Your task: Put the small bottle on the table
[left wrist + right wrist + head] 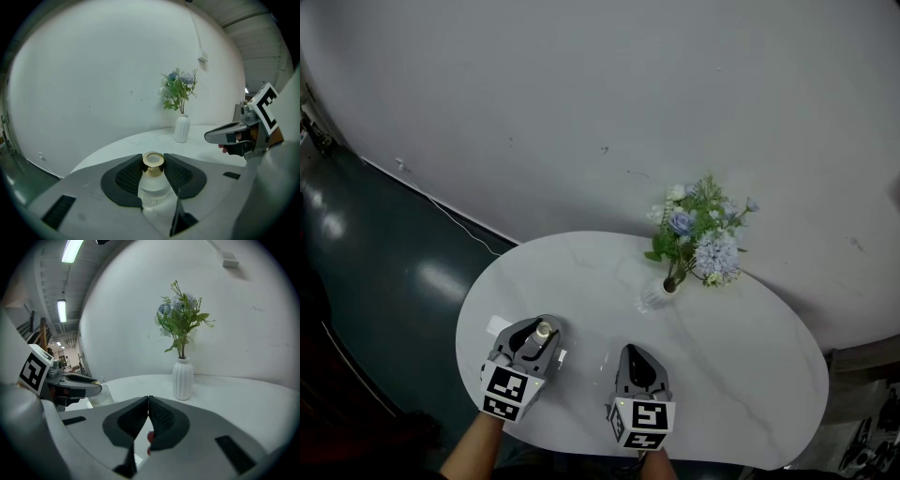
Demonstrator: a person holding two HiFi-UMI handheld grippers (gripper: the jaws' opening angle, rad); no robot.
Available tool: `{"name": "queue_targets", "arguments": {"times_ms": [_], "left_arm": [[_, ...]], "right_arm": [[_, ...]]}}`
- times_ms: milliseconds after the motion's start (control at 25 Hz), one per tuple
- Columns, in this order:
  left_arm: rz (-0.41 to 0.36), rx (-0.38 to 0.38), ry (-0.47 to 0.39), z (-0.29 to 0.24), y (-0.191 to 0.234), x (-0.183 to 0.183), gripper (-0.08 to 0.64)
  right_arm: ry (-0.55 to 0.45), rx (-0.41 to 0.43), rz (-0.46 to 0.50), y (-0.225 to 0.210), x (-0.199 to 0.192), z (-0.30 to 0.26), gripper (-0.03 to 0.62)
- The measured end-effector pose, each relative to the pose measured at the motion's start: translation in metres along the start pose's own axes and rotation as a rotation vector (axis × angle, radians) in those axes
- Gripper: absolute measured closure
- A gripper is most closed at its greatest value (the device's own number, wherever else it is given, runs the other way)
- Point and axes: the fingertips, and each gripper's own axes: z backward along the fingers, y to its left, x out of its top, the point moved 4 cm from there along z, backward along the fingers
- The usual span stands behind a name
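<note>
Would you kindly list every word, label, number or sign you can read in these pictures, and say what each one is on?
No readable text anywhere.
On the small bottle: faint marks low on the glass, too blurred to read.
On the left hand-held gripper and the right hand-held gripper: cubes with square black-and-white coded markers, no letters or digits.
On the white ribbed vase: nothing printed.
</note>
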Motion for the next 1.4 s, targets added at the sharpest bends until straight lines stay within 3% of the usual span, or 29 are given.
{"name": "queue_targets", "arguments": {"times_ms": [600, 1120, 1400], "left_arm": [[0.003, 0.006, -0.004, 0.005, -0.001, 0.000, 0.412], [0.012, 0.050, -0.067, 0.044, -0.007, 0.018, 0.408], [0.000, 0.071, -0.085, 0.062, -0.012, 0.028, 0.457]], "right_arm": [[-0.011, -0.011, 0.001, -0.004, -0.003, 0.017, 0.529], [-0.073, -0.003, 0.016, 0.006, 0.013, 0.043, 0.529], [-0.131, 0.003, 0.026, 0.013, 0.030, 0.060, 0.529]]}}
